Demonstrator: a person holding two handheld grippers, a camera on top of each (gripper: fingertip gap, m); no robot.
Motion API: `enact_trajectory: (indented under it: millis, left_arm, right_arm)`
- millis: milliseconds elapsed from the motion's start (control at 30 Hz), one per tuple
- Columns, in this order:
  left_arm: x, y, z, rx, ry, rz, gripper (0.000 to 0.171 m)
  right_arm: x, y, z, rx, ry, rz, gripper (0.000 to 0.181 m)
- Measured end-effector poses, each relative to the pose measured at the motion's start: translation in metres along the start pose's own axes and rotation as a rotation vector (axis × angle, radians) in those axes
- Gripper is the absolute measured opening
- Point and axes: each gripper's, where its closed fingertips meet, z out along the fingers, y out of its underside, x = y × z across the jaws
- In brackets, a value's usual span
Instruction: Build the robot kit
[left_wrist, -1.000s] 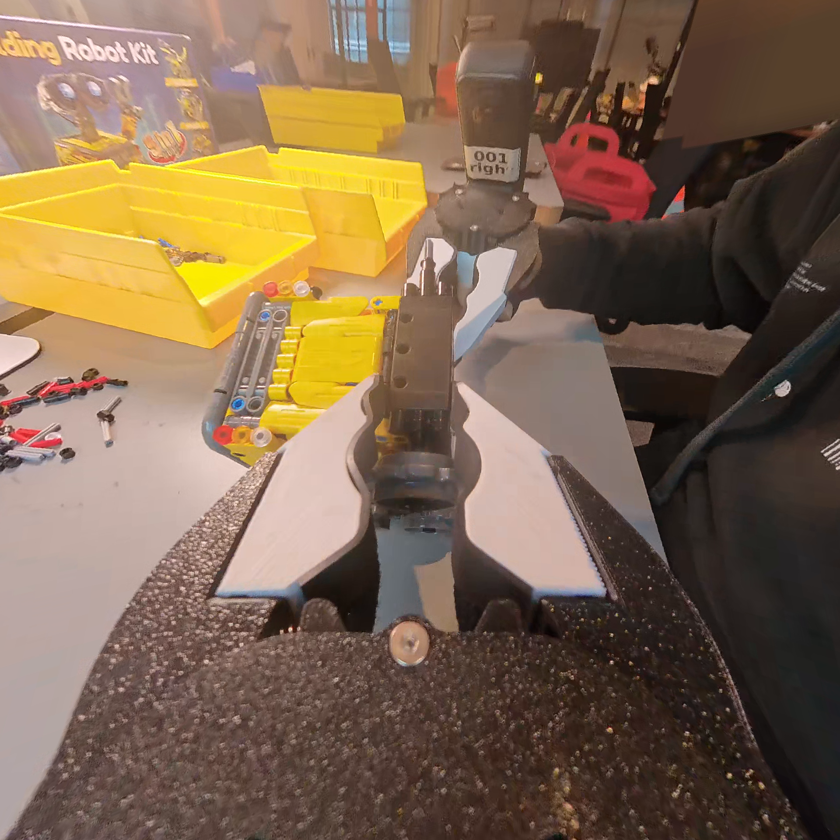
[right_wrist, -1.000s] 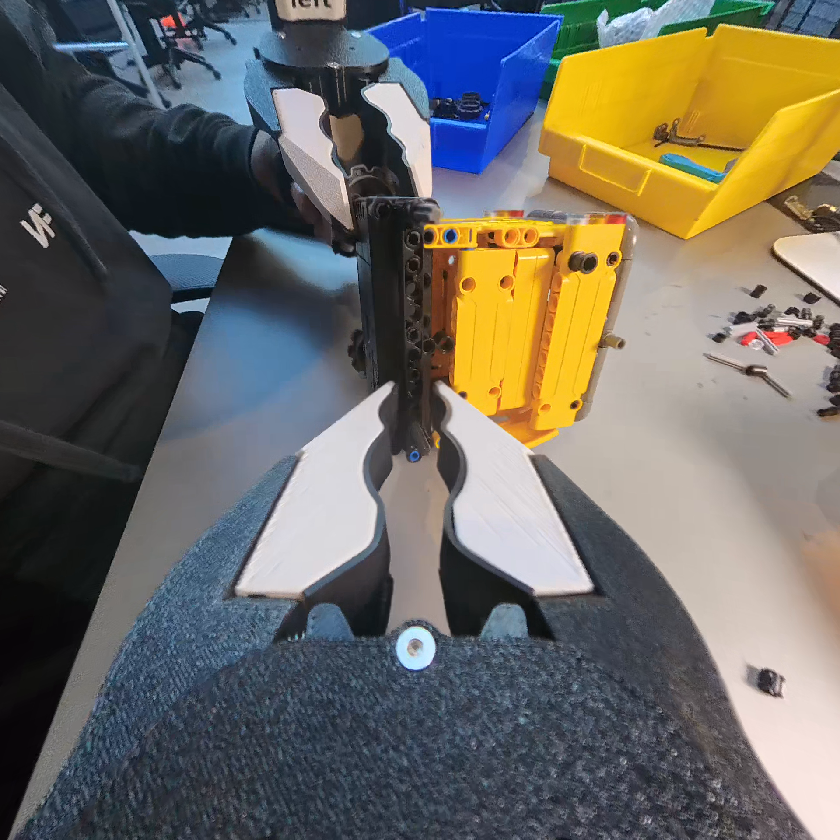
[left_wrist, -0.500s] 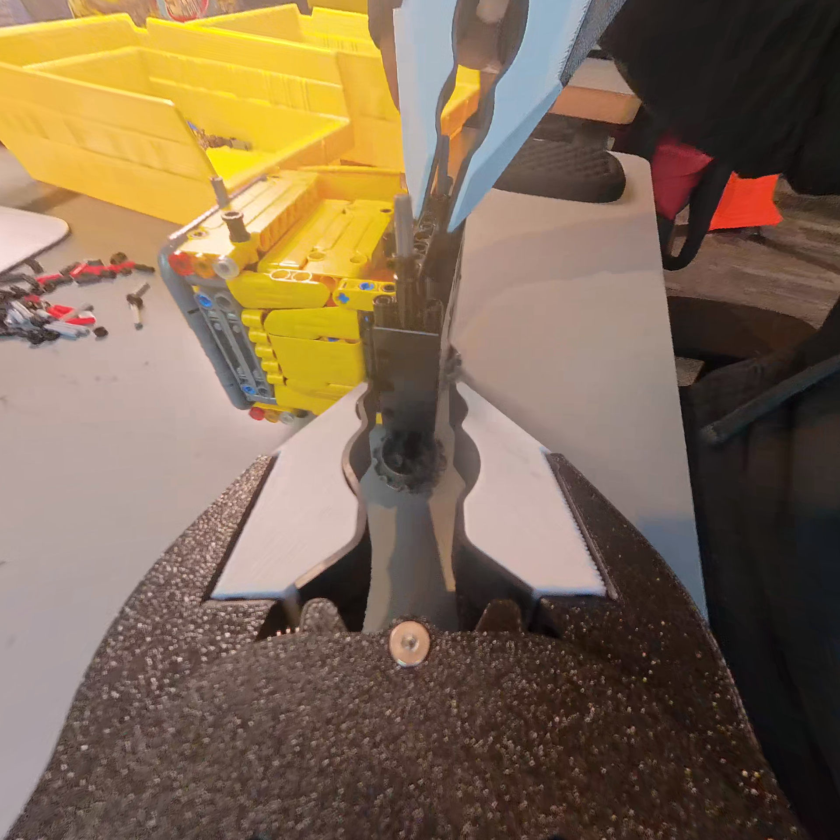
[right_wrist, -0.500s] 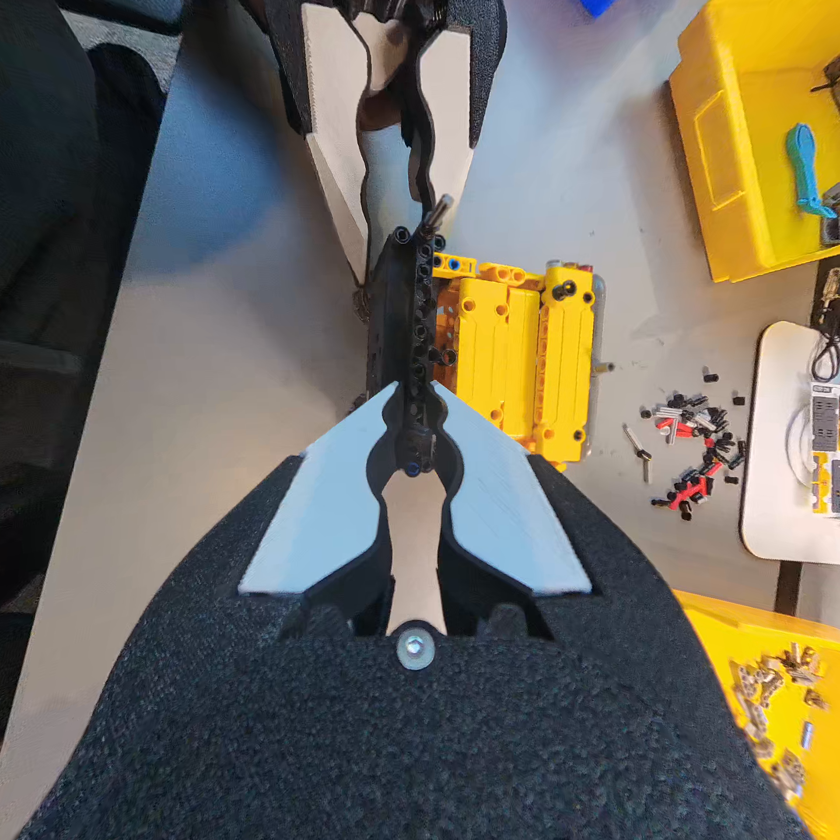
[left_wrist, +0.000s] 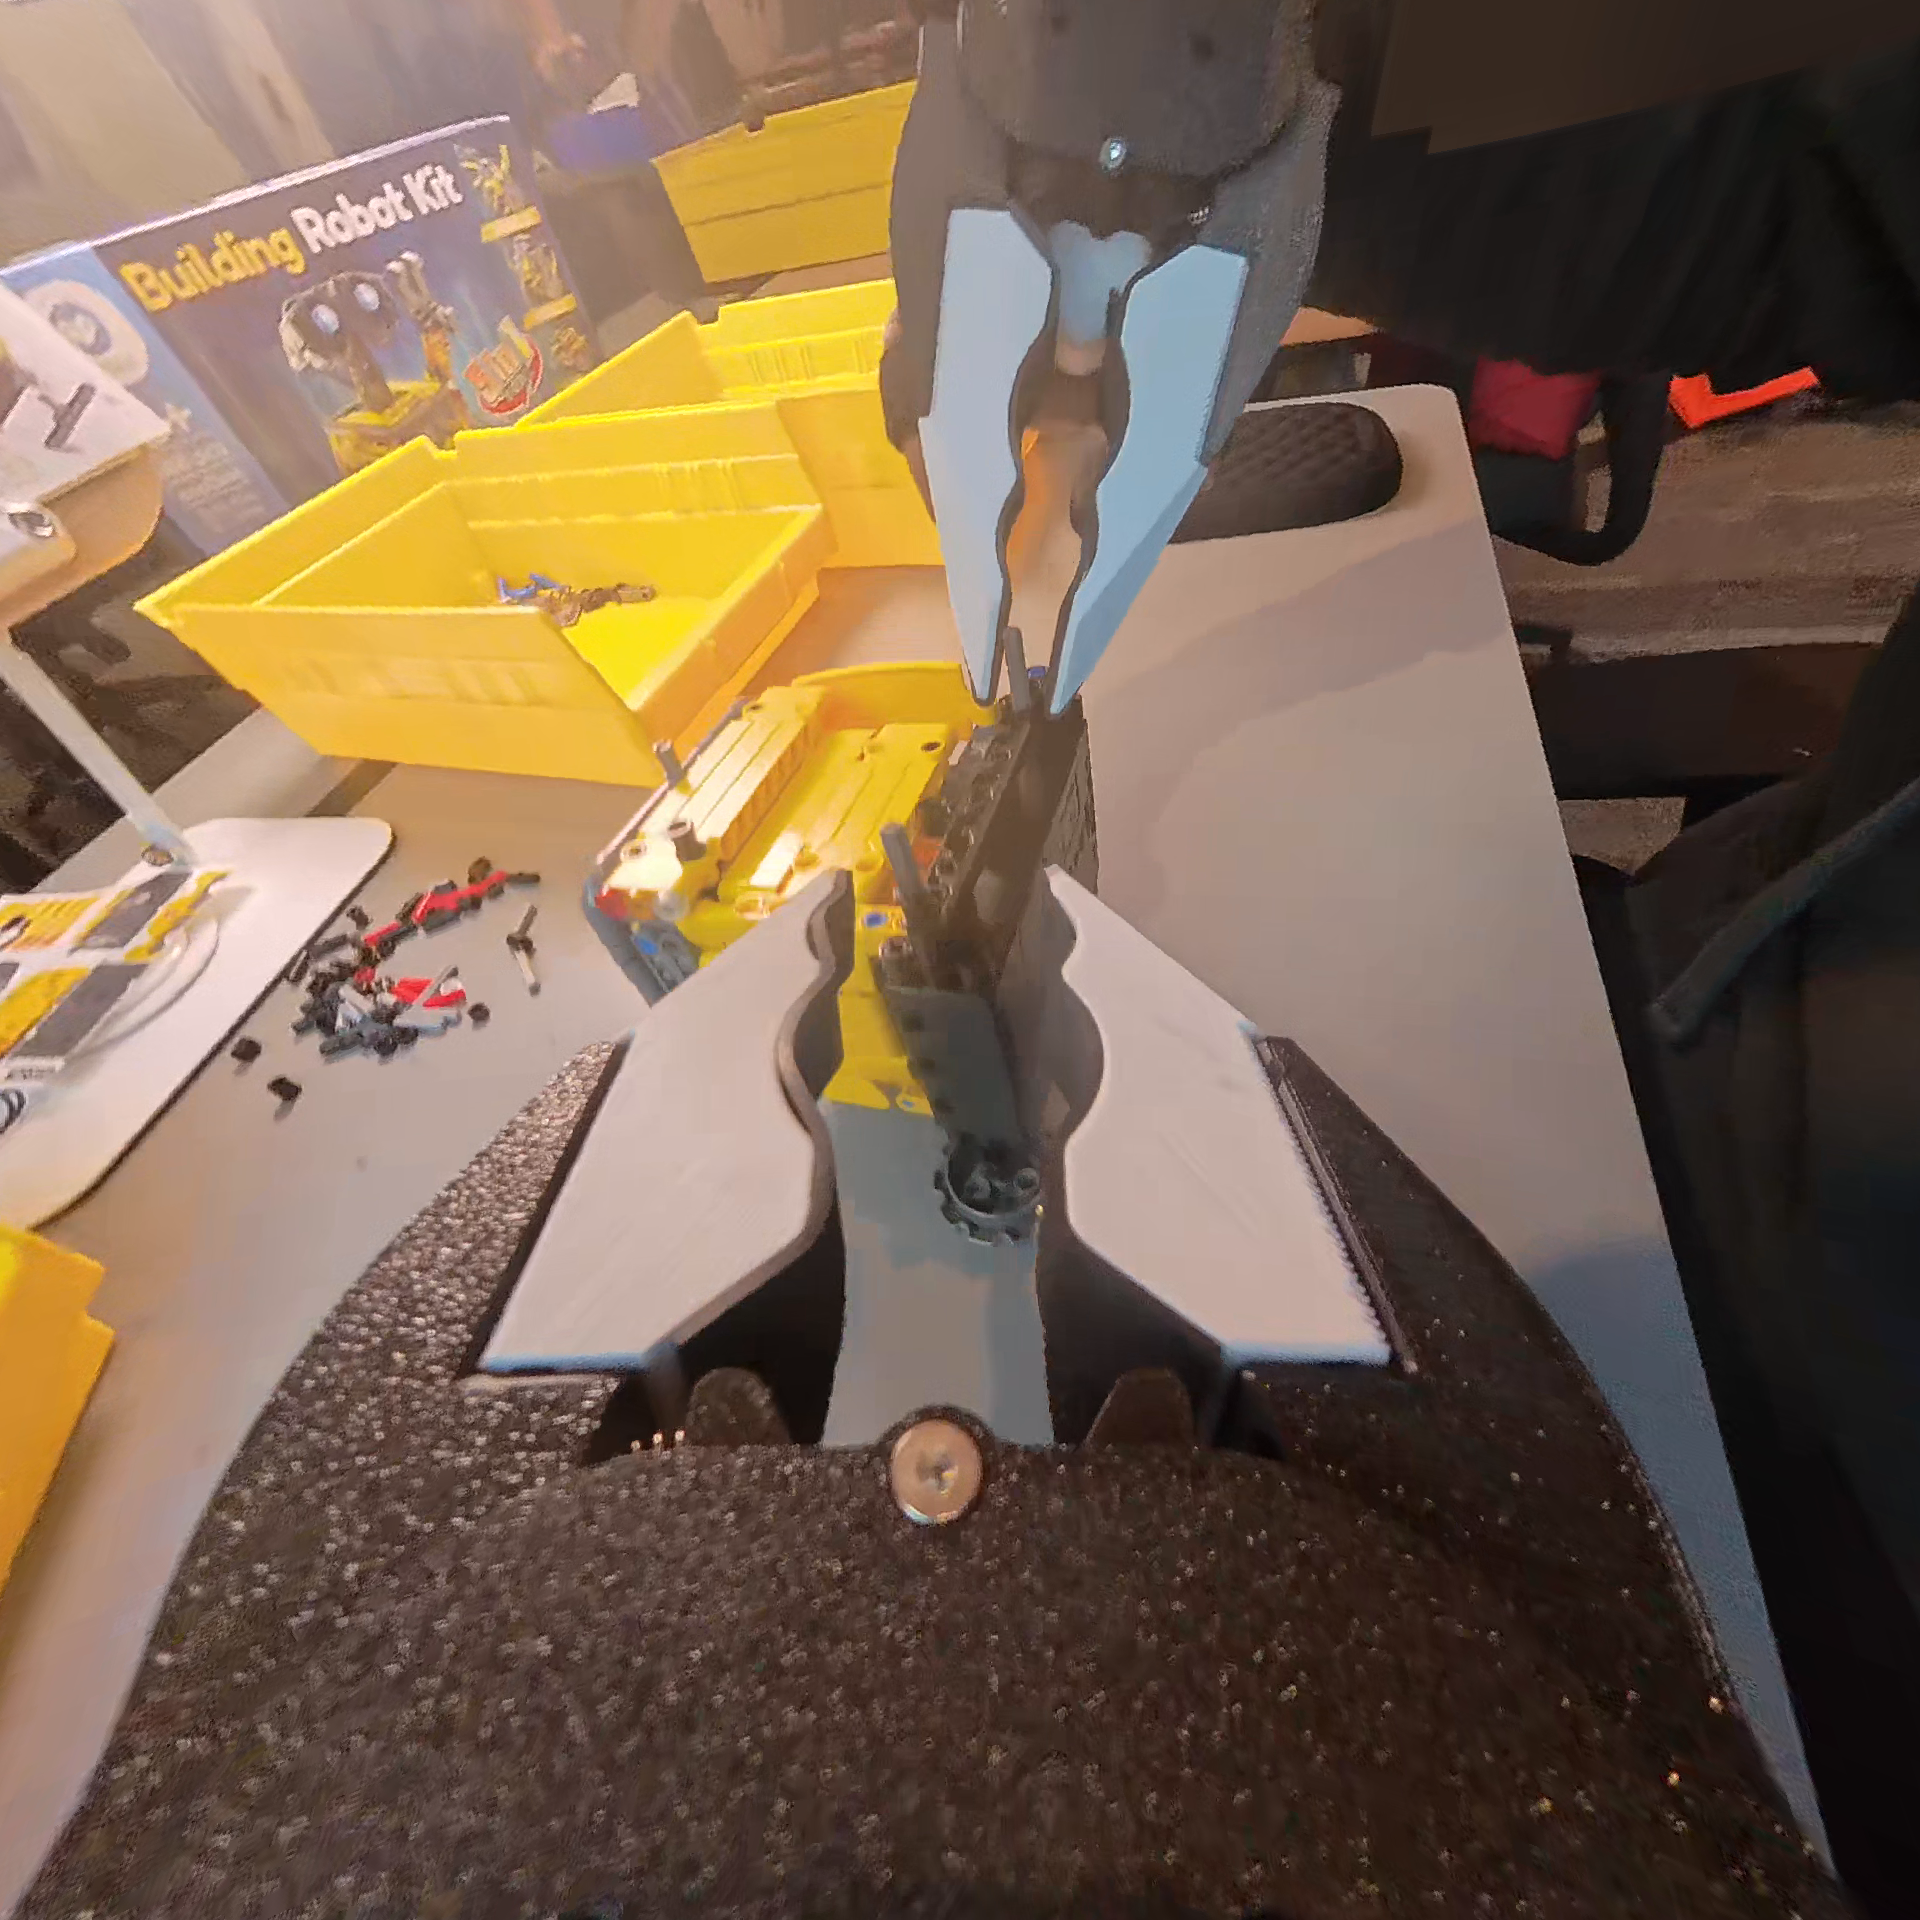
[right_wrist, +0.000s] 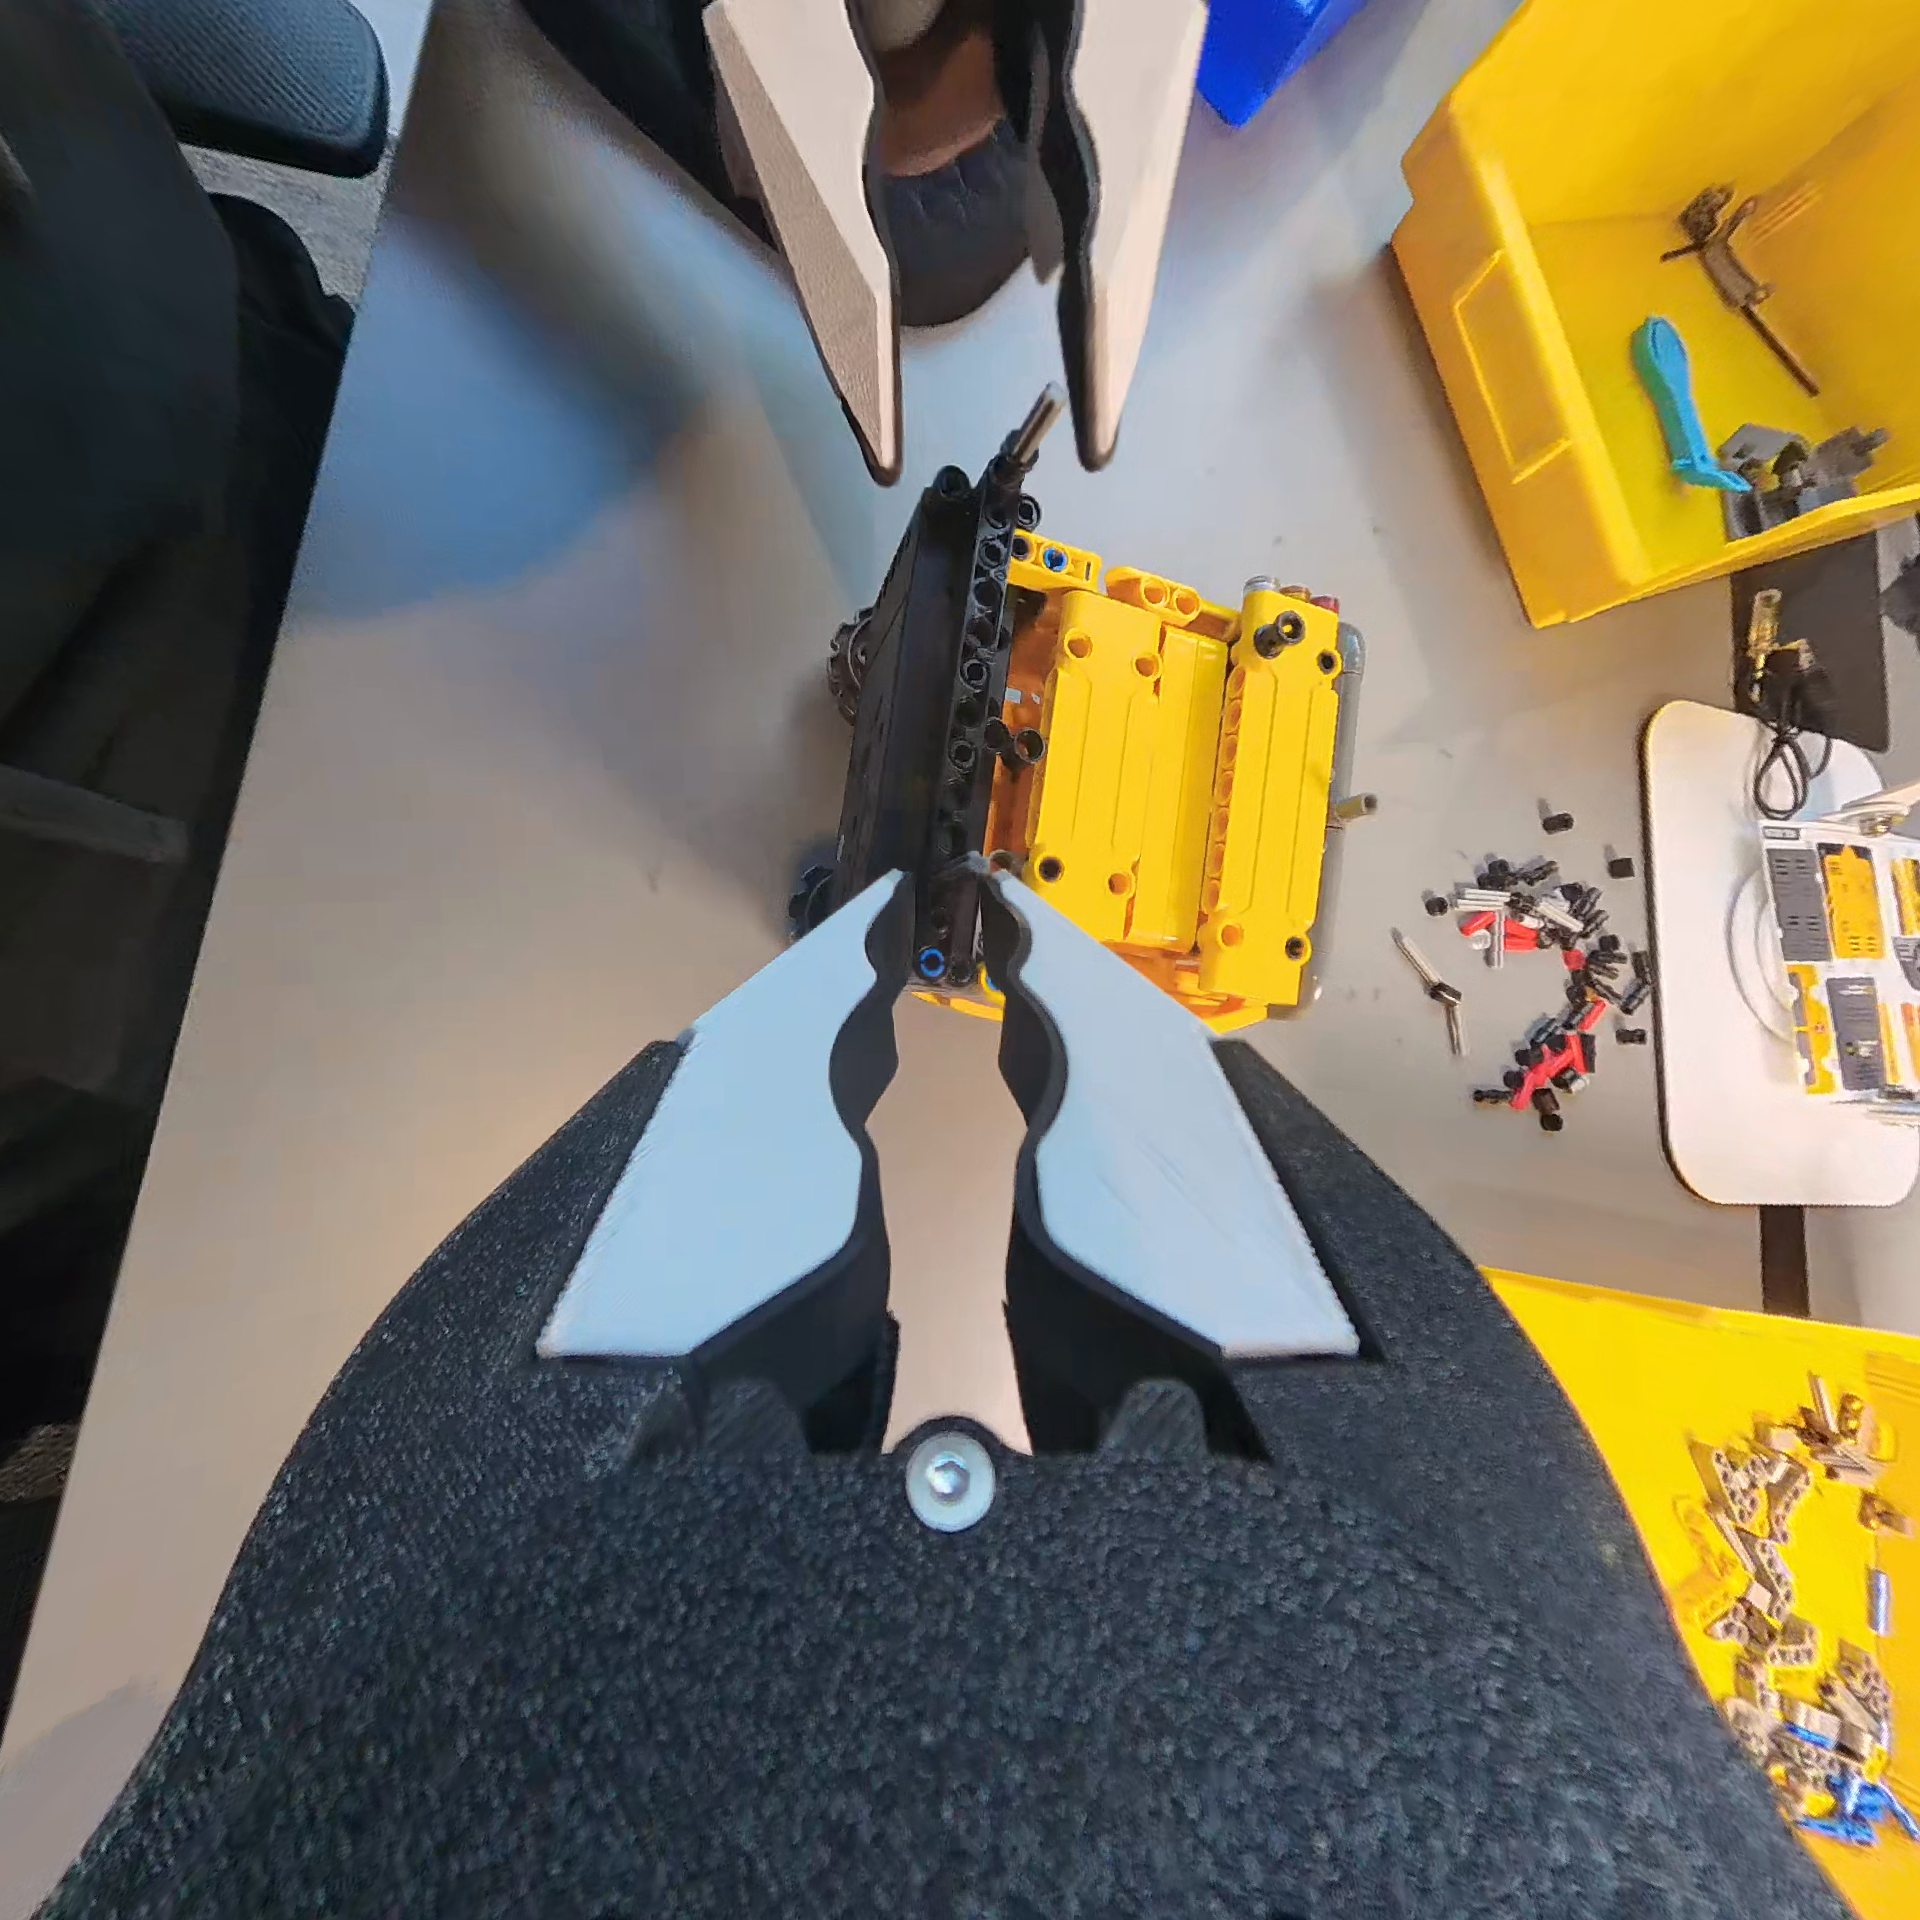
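A yellow and black brick-built model (right_wrist: 1174, 790) stands on the grey table (right_wrist: 520, 935); it also shows in the left wrist view (left_wrist: 810, 790). My right gripper (right_wrist: 945, 883) is shut on the near end of its black holed beam (right_wrist: 961, 707), coming down from above in the left wrist view (left_wrist: 1023, 696). My left gripper (left_wrist: 940, 883) is open, its fingers standing either side of the beam's other end with a gap on the left. From the right wrist view the left gripper (right_wrist: 987, 462) straddles a grey axle (right_wrist: 1039, 416) sticking out of the beam. A dark gear (left_wrist: 987, 1195) sits between the left fingers.
Small loose black, red and grey parts (right_wrist: 1538, 956) lie right of the model. Yellow bins (right_wrist: 1475, 312) (left_wrist: 416, 665), a white stand base with printed sheets (right_wrist: 1766, 1143), a kit box (left_wrist: 343, 301) and a blue bin (right_wrist: 1247, 62) ring the area. The table edge and a person's dark clothing lie close by. The grippers' ends are close to 8 centimeters from one another.
My left gripper has opened and let go of the black beam. The right gripper has swung up over the model and still grips the beam's other end.
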Motion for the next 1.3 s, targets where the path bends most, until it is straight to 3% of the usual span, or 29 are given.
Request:
enact_trajectory:
  millis: [133, 233, 400, 533, 1000, 1167, 1300]
  left_arm:
    - [0.004, 0.001, 0.013, -0.109, 0.133, 0.076, 0.028]
    - [0.005, 0.016, 0.017, -0.234, 0.182, 0.151, 0.01]
    - [0.014, 0.019, 0.016, -0.267, 0.236, 0.103, 0.006]
    - [0.014, 0.019, 0.016, -0.248, 0.243, 0.005, 0.005]
    - [0.014, 0.02, 0.016, -0.29, 0.238, -0.033, 0.005]
    - [0.015, 0.02, 0.015, -0.223, 0.226, -0.039, 0.006]
    - [0.011, 0.018, 0.005, -0.151, 0.152, -0.029, 0.027]
  right_arm:
    - [0.0, -0.001, 0.001, -0.007, -0.031, -0.007, 0.009]
    - [0.0, 0.0, 0.001, -0.014, -0.047, -0.012, 0.009]
    - [-0.007, 0.001, 0.002, 0.017, -0.107, 0.022, 0.008]
    - [-0.007, 0.0, 0.003, 0.021, -0.119, 0.047, 0.007]
    - [-0.007, 0.002, 0.007, -0.094, -0.106, 0.015, 0.007]
    - [-0.007, 0.002, 0.012, 0.001, -0.035, 0.055, 0.009]
    - [-0.007, 0.001, 0.007, 0.081, 0.022, 0.1, 0.017]
